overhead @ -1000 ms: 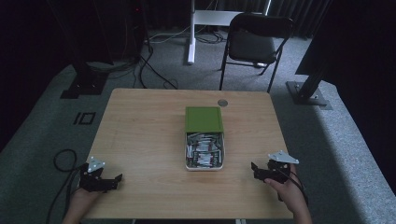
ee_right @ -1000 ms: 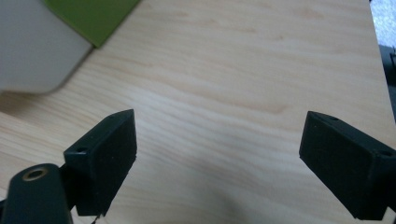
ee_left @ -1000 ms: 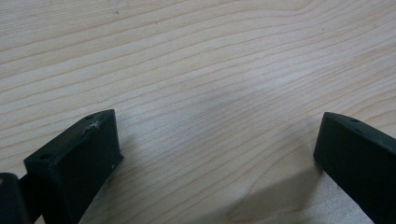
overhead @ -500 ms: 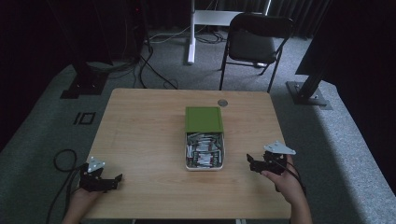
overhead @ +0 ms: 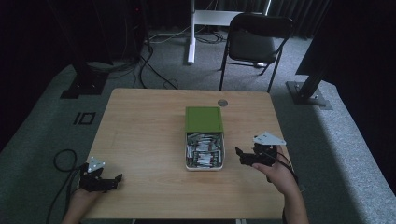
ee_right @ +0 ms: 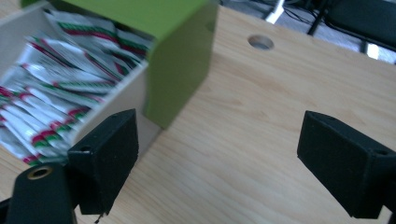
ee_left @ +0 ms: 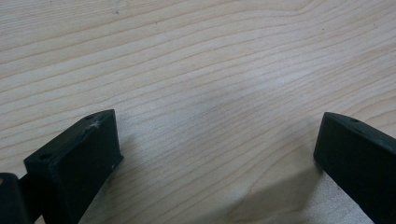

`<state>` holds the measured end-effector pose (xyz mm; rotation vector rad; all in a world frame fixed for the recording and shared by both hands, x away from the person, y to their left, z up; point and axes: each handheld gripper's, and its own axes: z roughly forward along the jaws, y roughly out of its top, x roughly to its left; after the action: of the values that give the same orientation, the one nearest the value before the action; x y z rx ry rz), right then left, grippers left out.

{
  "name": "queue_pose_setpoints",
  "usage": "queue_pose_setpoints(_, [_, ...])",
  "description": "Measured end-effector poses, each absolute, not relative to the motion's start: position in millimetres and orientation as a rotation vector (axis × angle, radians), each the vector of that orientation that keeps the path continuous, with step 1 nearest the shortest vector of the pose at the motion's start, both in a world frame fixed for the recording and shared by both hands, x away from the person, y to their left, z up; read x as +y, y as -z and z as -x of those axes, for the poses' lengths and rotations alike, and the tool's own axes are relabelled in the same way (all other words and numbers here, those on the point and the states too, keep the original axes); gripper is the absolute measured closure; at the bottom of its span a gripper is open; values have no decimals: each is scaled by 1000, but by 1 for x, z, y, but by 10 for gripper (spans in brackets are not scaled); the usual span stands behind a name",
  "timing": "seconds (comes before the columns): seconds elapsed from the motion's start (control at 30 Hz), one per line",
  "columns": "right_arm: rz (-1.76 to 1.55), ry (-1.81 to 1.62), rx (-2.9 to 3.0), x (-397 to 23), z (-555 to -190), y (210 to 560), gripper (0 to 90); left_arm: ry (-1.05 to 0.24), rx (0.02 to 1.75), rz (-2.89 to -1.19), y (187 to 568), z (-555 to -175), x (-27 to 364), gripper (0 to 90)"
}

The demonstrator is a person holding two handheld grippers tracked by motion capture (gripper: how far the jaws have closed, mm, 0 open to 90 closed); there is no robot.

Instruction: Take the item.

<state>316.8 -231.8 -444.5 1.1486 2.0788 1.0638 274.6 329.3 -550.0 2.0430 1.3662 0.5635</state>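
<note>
The left gripper (overhead: 100,179) rests at the near left corner of the surface (overhead: 140,135), jaws apart over bare wood — idle. Mid-surface sits the box (overhead: 204,150) of sachets (ee_right: 56,93), its green lid (overhead: 203,119) slid back for access. The right gripper (overhead: 254,155) hovers just beside it, jaws spread — likely approaching the sachets.

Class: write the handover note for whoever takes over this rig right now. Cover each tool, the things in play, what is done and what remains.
Left tool: open, empty, resting low at the table's near left corner.
Right tool: open, empty, just right of the box, pointing at it.
Box: mid-table, green lid slid back, packets exposed.
Done: box is open.
Left: nothing gripped yet; probably take a packet with the right tool.
</note>
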Motion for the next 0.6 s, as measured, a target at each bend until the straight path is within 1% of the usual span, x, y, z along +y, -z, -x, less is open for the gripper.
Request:
queue_pose_setpoints(0.07, [-1136, -1075, 2082, -227, -319, 442, 138, -564, 1366, -2043, 550, -275, 329, 13])
queue_pose_setpoints(0.53, [-990, -1104, 2158, -188, -329, 431, 149, -564, 1366, -2042, 550, -275, 329, 13])
queue_pose_setpoints(0.6, [-963, -1102, 2172, -181, -332, 429, 165, -564, 1367, -2042, 550, -275, 329, 13])
